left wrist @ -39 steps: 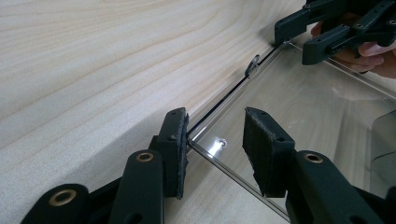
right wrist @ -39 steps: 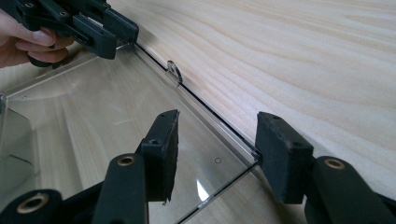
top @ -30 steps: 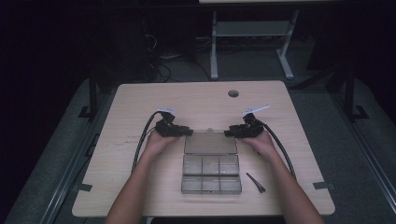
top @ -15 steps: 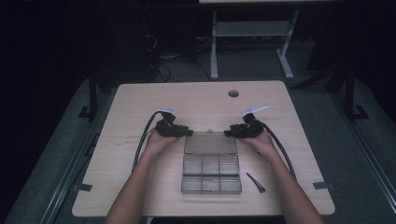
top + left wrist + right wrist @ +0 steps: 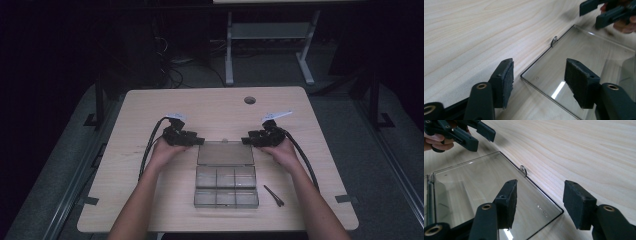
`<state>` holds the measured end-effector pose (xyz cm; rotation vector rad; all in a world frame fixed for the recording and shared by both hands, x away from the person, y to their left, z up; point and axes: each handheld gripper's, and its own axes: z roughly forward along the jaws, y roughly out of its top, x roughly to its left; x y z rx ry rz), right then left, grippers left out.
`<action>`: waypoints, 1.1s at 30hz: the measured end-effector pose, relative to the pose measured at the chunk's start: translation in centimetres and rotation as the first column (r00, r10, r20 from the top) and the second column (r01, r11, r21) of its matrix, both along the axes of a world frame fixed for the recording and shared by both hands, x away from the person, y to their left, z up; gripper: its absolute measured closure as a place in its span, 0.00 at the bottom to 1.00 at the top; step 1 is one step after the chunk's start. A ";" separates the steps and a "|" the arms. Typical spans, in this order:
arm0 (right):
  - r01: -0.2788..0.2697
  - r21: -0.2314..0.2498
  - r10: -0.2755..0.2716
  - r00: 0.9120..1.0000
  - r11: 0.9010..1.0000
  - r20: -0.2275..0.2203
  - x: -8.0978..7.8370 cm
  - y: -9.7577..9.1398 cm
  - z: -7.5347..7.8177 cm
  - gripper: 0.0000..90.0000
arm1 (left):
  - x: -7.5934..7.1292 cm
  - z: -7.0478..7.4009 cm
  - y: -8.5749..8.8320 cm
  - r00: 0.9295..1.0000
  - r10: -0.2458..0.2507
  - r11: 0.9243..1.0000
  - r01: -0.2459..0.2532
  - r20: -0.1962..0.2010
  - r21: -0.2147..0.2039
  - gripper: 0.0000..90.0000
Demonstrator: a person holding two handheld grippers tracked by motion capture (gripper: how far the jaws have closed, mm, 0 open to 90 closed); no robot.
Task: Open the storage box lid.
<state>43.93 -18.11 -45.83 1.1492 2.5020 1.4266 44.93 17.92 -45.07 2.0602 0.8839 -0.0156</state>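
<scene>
A clear plastic compartment box point(image 5: 226, 189) lies open on the table, its lid point(image 5: 225, 153) flat on the wood behind it. My left gripper point(image 5: 200, 141) is at the lid's far left corner and my right gripper point(image 5: 245, 140) at its far right corner. In the left gripper view the open jaws point(image 5: 539, 67) straddle the lid's corner point(image 5: 584, 52) without touching it. In the right gripper view the jaws point(image 5: 541, 183) stand open over the other corner point(image 5: 474, 182). Both pairs of jaws have just been opening, the left more. A small latch tab point(image 5: 554, 41) sits on the lid's far edge.
A thin black tool point(image 5: 273, 195) lies on the table point(image 5: 150, 115) to the right of the box. A round cable hole point(image 5: 249, 100) is near the far edge. The far half of the tabletop is bare wood.
</scene>
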 end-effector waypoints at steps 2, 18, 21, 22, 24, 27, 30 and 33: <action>-0.001 -0.011 0.001 1.000 1.000 0.008 -0.3 -0.2 0.3 0.49 | -0.4 0.4 0.0 1.000 0.001 1.000 -0.001 0.015 0.005 0.43; 0.020 -0.019 -0.019 0.998 1.000 0.057 -3.2 -1.7 2.2 0.49 | -3.2 2.6 1.1 0.998 0.003 0.999 -0.005 0.059 0.038 0.43; 0.026 -0.017 -0.024 0.997 1.000 0.068 -3.9 -1.9 2.6 0.49 | -3.9 2.9 1.3 0.998 0.001 0.999 -0.004 0.068 0.042 0.43; 0.026 -0.020 -0.025 0.997 0.999 0.074 -4.1 -2.0 2.7 0.49 | -4.1 2.9 1.3 0.998 -0.001 0.999 -0.002 0.070 0.039 0.43; 0.030 -0.018 -0.028 0.996 0.999 0.083 -4.4 -2.2 2.8 0.49 | -4.6 3.2 1.4 0.997 -0.003 0.999 0.000 0.071 0.046 0.43; 0.034 -0.018 -0.032 0.996 0.999 0.081 -4.8 -2.4 2.9 0.49 | -5.3 3.5 1.6 0.997 -0.001 0.999 -0.001 0.084 0.033 0.43; 0.032 -0.029 -0.030 0.997 0.999 0.076 -5.3 -2.5 3.1 0.49 | -5.8 3.7 1.7 0.996 -0.007 0.999 0.003 0.089 0.042 0.43; 0.037 -0.031 -0.035 0.996 0.999 0.078 -5.8 -2.7 3.1 0.50 | -6.4 4.0 1.9 0.995 -0.010 0.999 0.005 0.097 0.046 0.43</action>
